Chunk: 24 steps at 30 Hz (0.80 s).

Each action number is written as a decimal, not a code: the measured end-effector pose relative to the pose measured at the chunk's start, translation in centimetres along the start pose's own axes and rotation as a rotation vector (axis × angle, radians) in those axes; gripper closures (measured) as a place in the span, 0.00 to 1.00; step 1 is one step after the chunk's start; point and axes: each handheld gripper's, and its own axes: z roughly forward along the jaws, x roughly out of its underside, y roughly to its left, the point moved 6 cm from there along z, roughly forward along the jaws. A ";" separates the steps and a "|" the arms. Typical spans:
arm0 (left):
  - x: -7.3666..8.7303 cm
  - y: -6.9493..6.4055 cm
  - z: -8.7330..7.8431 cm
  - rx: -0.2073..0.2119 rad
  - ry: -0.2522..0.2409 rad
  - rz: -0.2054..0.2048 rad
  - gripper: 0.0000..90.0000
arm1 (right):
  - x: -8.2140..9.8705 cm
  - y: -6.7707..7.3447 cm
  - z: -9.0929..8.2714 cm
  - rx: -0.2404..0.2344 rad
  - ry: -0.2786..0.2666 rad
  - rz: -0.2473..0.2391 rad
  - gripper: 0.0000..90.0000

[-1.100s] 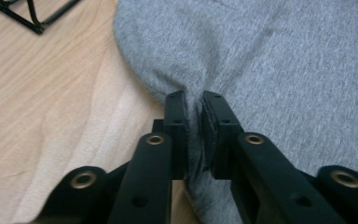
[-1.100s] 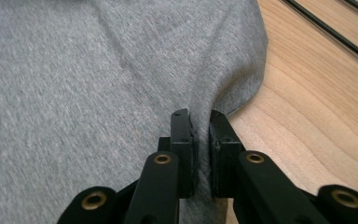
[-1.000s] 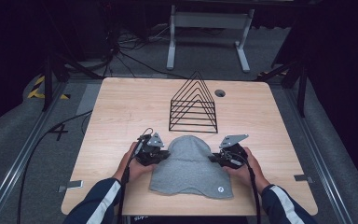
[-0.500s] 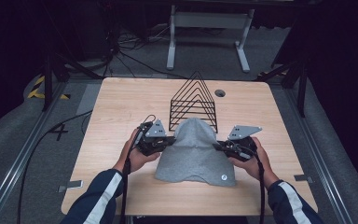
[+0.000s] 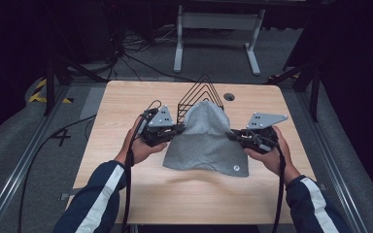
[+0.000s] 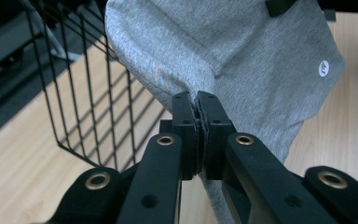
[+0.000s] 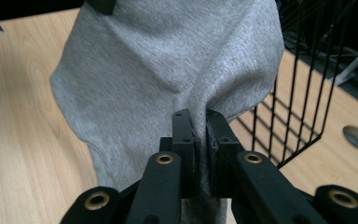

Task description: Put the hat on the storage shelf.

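A pale wood-grain tabletop [image 5: 126, 102] with rounded corners sits mid-room, a round cable hole [image 5: 229, 96] near its 12 o'clock edge. Grey carpet [image 5: 9, 155] covers the floor around it. Metal rails [image 5: 14, 179] run along the floor at 9 and 3 o'clock. At 12 o'clock stands a grey metal frame stand [image 5: 213, 29] (its feet splayed on the carpet), with black cables [image 5: 126, 53] tangled at 11. Yellow-black hazard tape [image 5: 41, 92] marks the floor at 10. The surroundings beyond are dark.
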 end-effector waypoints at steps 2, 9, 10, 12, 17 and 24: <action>-0.8 0.1 -0.3 -0.007 -0.012 0.004 0.97 | -0.8 -0.3 -0.5 0.008 -0.013 -0.004 0.94; -4.9 2.1 -2.1 -0.055 -0.053 0.042 0.97 | -4.2 -1.9 -1.9 0.048 -0.063 -0.013 0.94; -5.5 2.4 -2.3 -0.063 -0.064 0.045 0.97 | -4.7 -2.3 -2.1 0.054 -0.072 -0.013 0.94; -6.6 3.1 -2.7 -0.068 -0.085 0.042 0.97 | -6.0 -3.0 -2.7 0.083 -0.086 -0.017 0.94; -8.8 4.9 -3.6 -0.107 -0.109 0.046 0.97 | -8.8 -4.5 -3.8 0.125 -0.138 -0.016 0.94; -10.6 7.1 -3.4 -0.108 -0.112 0.023 0.97 | -11.5 -6.3 -3.8 0.154 -0.165 -0.029 0.94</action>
